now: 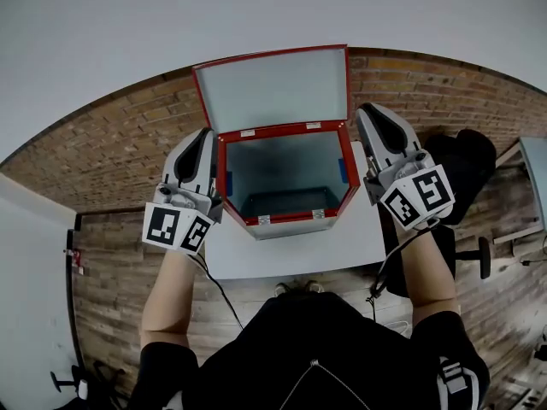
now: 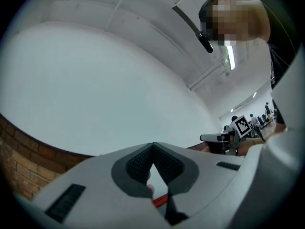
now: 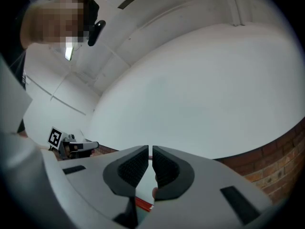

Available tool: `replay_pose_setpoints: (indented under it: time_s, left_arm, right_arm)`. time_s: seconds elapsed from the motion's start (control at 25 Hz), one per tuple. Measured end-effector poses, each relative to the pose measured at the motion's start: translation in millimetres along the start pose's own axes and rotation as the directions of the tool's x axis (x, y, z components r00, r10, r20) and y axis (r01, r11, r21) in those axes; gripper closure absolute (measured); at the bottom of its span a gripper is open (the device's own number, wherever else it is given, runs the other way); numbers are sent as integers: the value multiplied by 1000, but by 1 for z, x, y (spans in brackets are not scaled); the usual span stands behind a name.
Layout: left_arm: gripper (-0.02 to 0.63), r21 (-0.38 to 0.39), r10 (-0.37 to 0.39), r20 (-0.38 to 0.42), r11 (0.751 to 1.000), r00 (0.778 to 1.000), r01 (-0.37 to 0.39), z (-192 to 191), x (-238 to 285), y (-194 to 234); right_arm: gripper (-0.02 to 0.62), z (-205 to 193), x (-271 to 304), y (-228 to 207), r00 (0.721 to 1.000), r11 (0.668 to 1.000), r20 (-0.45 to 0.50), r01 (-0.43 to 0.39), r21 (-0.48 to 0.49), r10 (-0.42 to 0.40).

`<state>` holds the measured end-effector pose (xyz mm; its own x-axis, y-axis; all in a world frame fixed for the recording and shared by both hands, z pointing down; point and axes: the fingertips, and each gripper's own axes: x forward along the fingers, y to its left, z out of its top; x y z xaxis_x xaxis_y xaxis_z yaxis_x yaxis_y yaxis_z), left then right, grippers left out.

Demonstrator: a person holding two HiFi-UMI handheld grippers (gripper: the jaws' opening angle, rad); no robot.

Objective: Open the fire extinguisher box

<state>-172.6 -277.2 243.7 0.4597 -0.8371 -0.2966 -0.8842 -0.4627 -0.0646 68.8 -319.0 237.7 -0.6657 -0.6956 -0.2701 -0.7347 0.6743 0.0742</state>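
Note:
The red fire extinguisher box (image 1: 282, 219) stands on a white table (image 1: 342, 246) with its lid (image 1: 273, 88) raised and tilted back, so the empty grey inside shows. My left gripper (image 1: 205, 135) rests along the box's left side, its jaws together with nothing between them. My right gripper (image 1: 369, 114) is at the box's right side, also shut and empty. In the left gripper view the pads (image 2: 143, 163) meet at the tip and a red strip of the box (image 2: 161, 201) shows below. In the right gripper view only a thin slit parts the pads (image 3: 131, 168).
A black office chair (image 1: 466, 165) stands to the right of the table on the brick-patterned floor (image 1: 111, 152). A white wall fills the far side. Cables hang from both grippers towards the person's body. A white panel (image 1: 34, 297) sits at the left.

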Motion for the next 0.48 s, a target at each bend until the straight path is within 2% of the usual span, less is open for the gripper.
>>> replay_pose_setpoints:
  time_s: [0.12,0.28,0.48]
  left_arm:
    - [558,-41,-28,-40,999,999,27,-28,-21,-22]
    - [558,-33,-74,-90,997,993,71,-59,-49,-55]
    - [558,-89,-103,-143,992,984,90,-88,-76,-84]
  right_arm:
    - [572,-22,-22,31,999,1000,-33,-24,1,24]
    - [575,-64,-50,61,992,999,-115,-48,-7,47]
    - [577,-100,-79,77,983,999,-181,-18,36,24]
